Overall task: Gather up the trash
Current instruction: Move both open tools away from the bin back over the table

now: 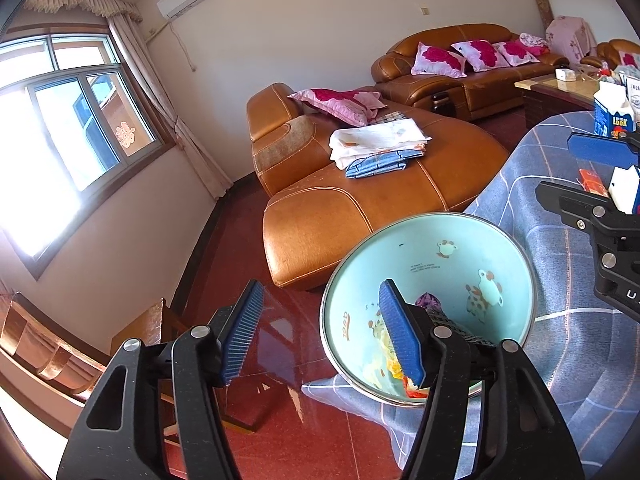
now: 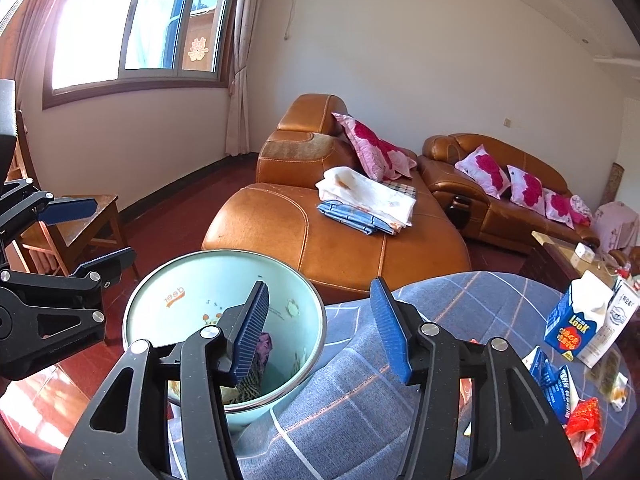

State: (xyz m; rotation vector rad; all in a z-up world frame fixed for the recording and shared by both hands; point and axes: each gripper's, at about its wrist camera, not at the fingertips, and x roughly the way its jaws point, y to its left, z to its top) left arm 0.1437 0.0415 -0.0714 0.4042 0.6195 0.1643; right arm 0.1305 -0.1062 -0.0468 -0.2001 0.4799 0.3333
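The pale green, round metal bin (image 2: 224,320) is resting at the tabletop's edge, already holding scraps. Remaining light, crushable cartons (image 2: 576,320) are best pinched across their flat sides. Both grippers' fingers (image 1: 400,332) are standing apart, gripping nothing.

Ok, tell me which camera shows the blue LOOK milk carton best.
The right wrist view: the blue-and-white LOOK milk carton stands whole and unobstructed on the checked blue tablecloth. In the left wrist view the carton sits at the frame edge, partly cut off.
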